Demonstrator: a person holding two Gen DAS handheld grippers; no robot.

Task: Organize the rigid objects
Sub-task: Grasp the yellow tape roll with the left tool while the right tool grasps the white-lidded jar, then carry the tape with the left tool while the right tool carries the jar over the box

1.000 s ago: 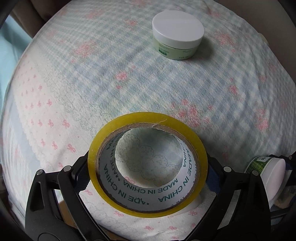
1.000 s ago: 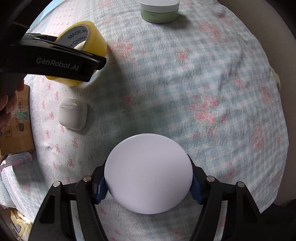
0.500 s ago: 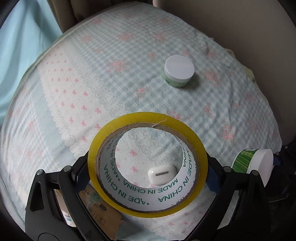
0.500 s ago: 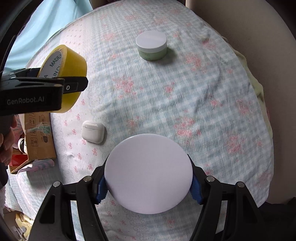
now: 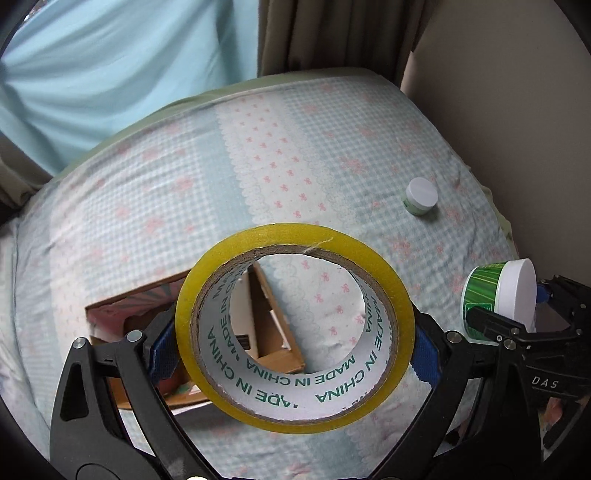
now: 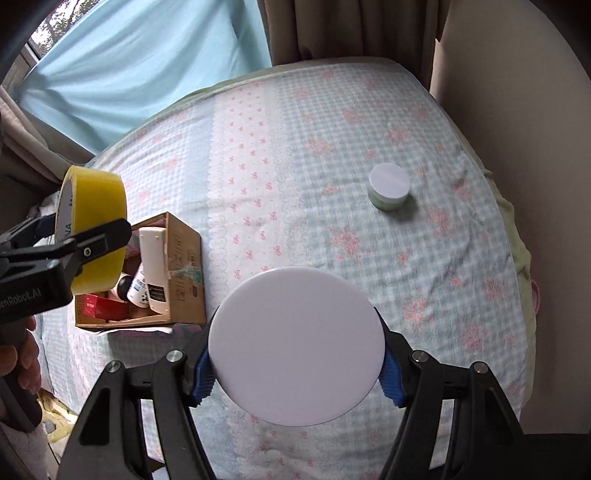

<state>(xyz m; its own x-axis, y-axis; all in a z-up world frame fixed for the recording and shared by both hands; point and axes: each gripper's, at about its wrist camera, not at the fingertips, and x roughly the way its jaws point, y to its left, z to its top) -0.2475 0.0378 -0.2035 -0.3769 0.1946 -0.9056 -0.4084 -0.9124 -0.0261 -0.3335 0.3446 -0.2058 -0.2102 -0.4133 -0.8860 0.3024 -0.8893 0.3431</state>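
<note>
My left gripper (image 5: pixel 293 352) is shut on a yellow tape roll (image 5: pixel 236 254), held in the air above the bed; it also shows in the right wrist view (image 6: pixel 98 199). My right gripper (image 6: pixel 295 369) is shut on a white-lidded jar (image 6: pixel 295 343); the jar's green side shows in the left wrist view (image 5: pixel 480 284). An open cardboard box (image 6: pixel 183 258) with a remote and small bottles lies on the bed, below the tape roll. A small pale-green jar with a white lid (image 6: pixel 389 186) stands on the bed at the far right, also in the left wrist view (image 5: pixel 421 195).
The bed has a blue checked cover with pink flowers (image 6: pixel 332 129). A blue curtain (image 6: pixel 147 55) and brown drapes (image 6: pixel 351 29) hang behind it. A beige wall (image 6: pixel 535 129) runs along the right edge.
Both grippers have risen and pulled back from the bed with their objects. The cardboard box has come into view under the tape roll; the white earbuds case is no longer seen.
</note>
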